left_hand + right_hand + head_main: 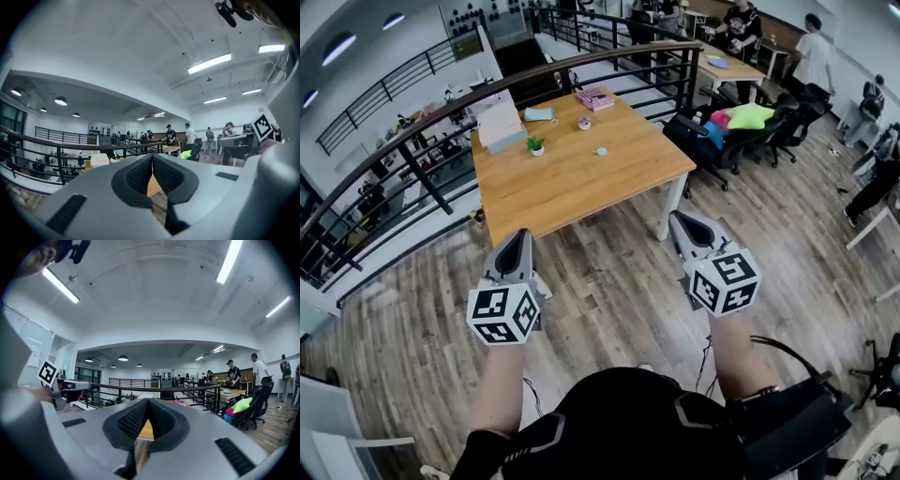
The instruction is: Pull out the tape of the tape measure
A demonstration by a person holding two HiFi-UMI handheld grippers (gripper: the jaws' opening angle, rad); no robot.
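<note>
With your left gripper (521, 238) and right gripper (682, 223) both closed, empty and well short of the wooden table (581, 187), expect its small bluish disc (600, 150), perhaps the tape measure, to be light; pinch the tape's end tab.

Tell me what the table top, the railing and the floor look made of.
Table top: wood or veneer, matte orange-tan, faint grain.
Railing: probably metal, painted black, with slim bars.
Floor: grey-brown planks with a slight sheen; can't tell whether real wood or laminate.
</note>
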